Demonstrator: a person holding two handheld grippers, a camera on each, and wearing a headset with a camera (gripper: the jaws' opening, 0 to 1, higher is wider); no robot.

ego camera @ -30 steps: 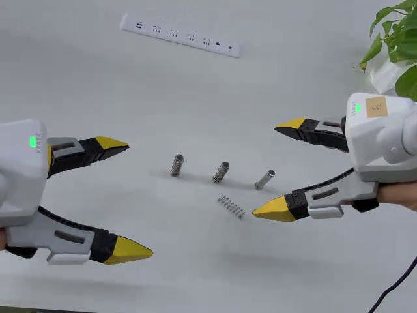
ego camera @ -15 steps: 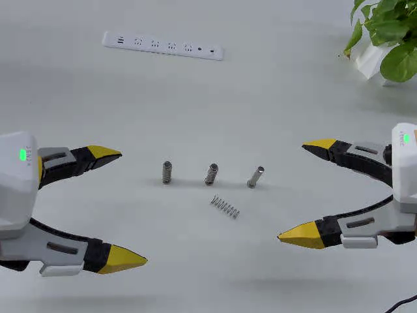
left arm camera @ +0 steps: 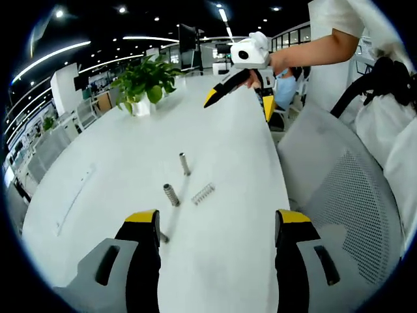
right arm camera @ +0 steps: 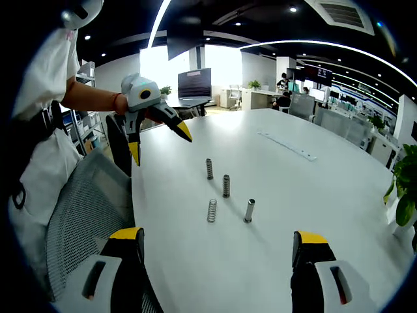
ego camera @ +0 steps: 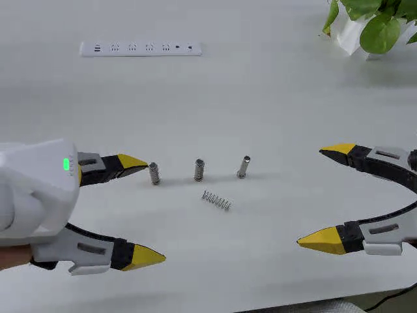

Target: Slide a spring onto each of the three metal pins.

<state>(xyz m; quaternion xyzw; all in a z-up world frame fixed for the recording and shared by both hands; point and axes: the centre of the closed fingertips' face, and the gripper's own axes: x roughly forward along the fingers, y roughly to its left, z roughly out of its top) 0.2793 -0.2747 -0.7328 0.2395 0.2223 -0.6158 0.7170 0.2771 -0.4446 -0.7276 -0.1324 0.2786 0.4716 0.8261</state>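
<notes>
Currently both claws are released and hold nothing. On the worktop (ego camera: 280, 98), the left gripper (ego camera: 155, 210) sits by the left pin (ego camera: 154, 173) and the right gripper (ego camera: 311, 197) toward the right edge. Left pin and middle pin (ego camera: 199, 169) carry springs, the right pin (ego camera: 244, 167) is bare. The loose spring (ego camera: 215, 200) lies flat just toward the near edge from the row.

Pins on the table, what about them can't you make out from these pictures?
Left gripper view: nearest pin partly hidden behind the left tool's jaw.
Head view: spring on the middle pin too small to tell if fully seated.
Head view: right tool's body cut off by the right edge.
</notes>
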